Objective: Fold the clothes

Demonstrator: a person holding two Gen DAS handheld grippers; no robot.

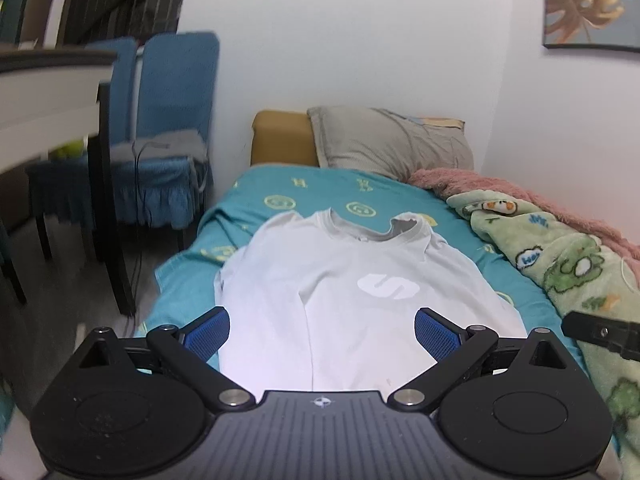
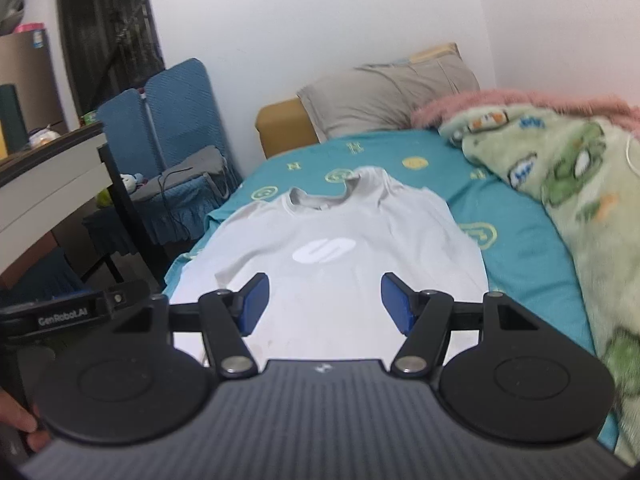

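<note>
Two claws hang spread wide above the near end of a white T-shirt [image 1: 340, 280], neither pinching anything: the left claw [image 1: 322, 332] fills the lower centre of its own view with its blue pads [image 1: 208, 334] well apart, and the right claw [image 2: 325, 302] shows the same gap in its view, cloth visible between the pads. The shirt lies face up on the teal bed sheet [image 1: 256, 196], logo [image 1: 388, 286] uppermost, apparently smoothed out so that both sides can be reached for a first fold. Its long axis runs from the bottom of the frame toward the upper centre, with the collar [image 1: 372, 226] pointing away at the grey pillow [image 1: 388, 144] and the hem nearest the claws, hidden under them. A green cartoon blanket [image 1: 568, 276] is bunched along the right edge, seemingly pushed aside to leave room. Folding looks not yet begun.
</note>
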